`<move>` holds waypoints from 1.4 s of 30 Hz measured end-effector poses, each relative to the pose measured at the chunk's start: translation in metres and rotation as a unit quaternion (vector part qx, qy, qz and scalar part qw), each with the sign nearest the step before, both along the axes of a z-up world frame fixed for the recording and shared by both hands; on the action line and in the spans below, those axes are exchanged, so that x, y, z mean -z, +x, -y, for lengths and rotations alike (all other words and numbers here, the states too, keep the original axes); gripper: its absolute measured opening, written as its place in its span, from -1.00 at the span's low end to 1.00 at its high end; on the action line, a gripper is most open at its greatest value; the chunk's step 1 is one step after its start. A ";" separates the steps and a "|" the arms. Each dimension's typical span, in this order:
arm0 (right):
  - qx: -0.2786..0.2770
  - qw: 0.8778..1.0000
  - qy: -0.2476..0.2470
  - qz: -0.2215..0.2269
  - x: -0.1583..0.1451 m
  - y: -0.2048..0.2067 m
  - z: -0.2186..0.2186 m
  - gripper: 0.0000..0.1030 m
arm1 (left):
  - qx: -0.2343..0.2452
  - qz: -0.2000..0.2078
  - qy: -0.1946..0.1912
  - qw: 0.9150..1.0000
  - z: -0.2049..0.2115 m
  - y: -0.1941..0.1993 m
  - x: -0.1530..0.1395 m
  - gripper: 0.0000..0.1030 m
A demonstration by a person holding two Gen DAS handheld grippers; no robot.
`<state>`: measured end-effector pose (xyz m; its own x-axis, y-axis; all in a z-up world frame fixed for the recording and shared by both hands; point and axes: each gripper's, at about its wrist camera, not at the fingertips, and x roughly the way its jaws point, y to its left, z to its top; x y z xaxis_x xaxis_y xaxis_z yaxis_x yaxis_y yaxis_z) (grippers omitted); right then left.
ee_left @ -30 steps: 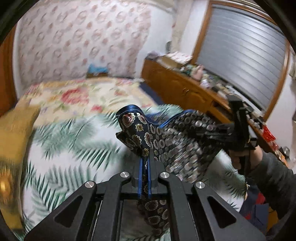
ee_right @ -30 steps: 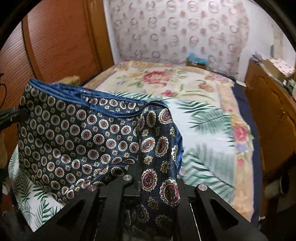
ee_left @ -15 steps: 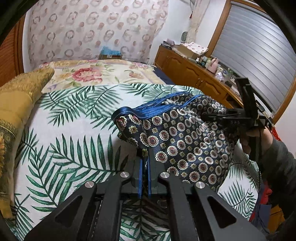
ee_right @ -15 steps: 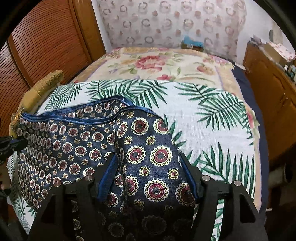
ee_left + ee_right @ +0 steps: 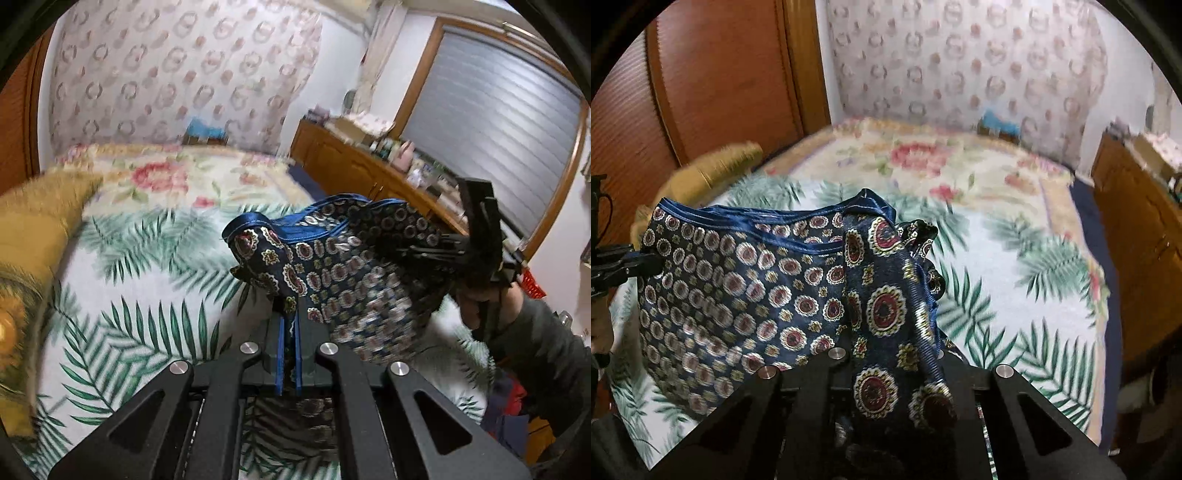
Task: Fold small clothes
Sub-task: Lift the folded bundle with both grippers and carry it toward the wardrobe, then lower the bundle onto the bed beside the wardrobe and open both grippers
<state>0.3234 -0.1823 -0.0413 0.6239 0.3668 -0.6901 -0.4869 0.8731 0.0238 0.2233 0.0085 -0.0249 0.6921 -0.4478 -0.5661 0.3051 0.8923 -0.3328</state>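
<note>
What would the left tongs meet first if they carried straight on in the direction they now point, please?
Probably the patterned blue garment itself: the left tongs are already shut on its blue hem, and the cloth bunches right ahead. Beyond it lies the palm-leaf bedspread, though the depth is hard to judge.

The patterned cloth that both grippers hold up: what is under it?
Under the patterned cloth lies the palm-leaf bedspread; leaves show past its lower edge and sides. The part of the bedspread directly behind the hanging cloth is covered, so anything lying there cannot be seen.

Palm-leaf bedspread [image 5: 122, 295], yellow pillow [image 5: 33, 229], wooden dresser [image 5: 354, 166], shuttered window [image 5: 491, 147].
</note>
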 end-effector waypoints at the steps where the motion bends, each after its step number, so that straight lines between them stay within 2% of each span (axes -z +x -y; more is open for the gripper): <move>1: -0.005 1.000 0.003 0.011 -0.008 -0.003 -0.003 -0.79 | -0.003 0.014 -0.003 1.000 -0.003 -0.006 -0.012 -0.91; 6: -0.039 0.997 0.015 0.068 -0.055 -0.012 -0.035 -0.80 | -0.029 0.059 -0.009 0.998 -0.032 -0.029 -0.052 -0.91; 10: -0.076 0.992 0.026 0.102 -0.086 -0.007 -0.073 -0.80 | -0.083 0.090 -0.001 0.992 -0.078 -0.049 -0.076 -0.91; 16: -0.150 0.979 0.022 0.136 -0.116 0.027 -0.172 -0.80 | -0.177 0.094 0.001 0.980 -0.160 -0.074 -0.072 -0.91; 19: -0.188 0.972 0.000 0.141 -0.105 0.074 -0.231 -0.79 | -0.218 0.083 0.006 0.972 -0.193 -0.077 -0.057 -0.91; 23: -0.233 0.962 -0.031 0.138 -0.093 0.107 -0.317 -0.79 | -0.263 0.059 -0.004 0.963 -0.236 -0.082 -0.029 -0.91; 26: -0.263 0.953 -0.053 0.137 -0.081 0.130 -0.371 -0.79 | -0.280 0.041 -0.007 0.959 -0.250 -0.084 -0.010 -0.91; 30: -0.291 0.947 -0.075 0.114 -0.053 0.170 -0.425 -0.76 | -0.292 0.015 0.012 0.956 -0.250 -0.079 0.009 -0.91; 32: -0.300 0.947 -0.071 0.092 -0.040 0.190 -0.444 -0.70 | -0.293 0.007 0.019 0.956 -0.249 -0.073 0.017 -0.91; 33: -0.301 0.947 -0.071 0.082 -0.035 0.199 -0.452 -0.61 | -0.296 0.005 0.023 0.955 -0.247 -0.074 0.019 -0.91; 34: -0.299 0.949 -0.070 0.072 -0.031 0.208 -0.459 -0.43 | -0.298 0.003 0.028 0.954 -0.247 -0.075 0.020 -0.91; 35: -0.292 0.952 -0.067 0.063 -0.027 0.217 -0.462 -0.34 | -0.301 0.005 0.037 0.953 -0.245 -0.075 0.020 -0.91; 37: -0.281 0.957 -0.047 0.050 -0.034 0.230 -0.449 -0.01 | -0.304 0.008 0.046 0.952 -0.247 -0.079 0.016 -0.86; 39: -0.264 0.963 -0.015 0.044 -0.045 0.239 -0.440 0.12 | -0.312 0.015 0.057 0.948 -0.247 -0.082 0.012 -0.66; 40: -0.256 0.966 -0.001 0.047 -0.052 0.239 -0.431 0.18 | -0.312 0.023 0.062 0.948 -0.245 -0.085 0.009 -0.63; 42: -0.235 0.970 0.020 0.062 -0.063 0.246 -0.420 0.24 | -0.312 0.029 0.070 0.947 -0.245 -0.091 0.003 -0.44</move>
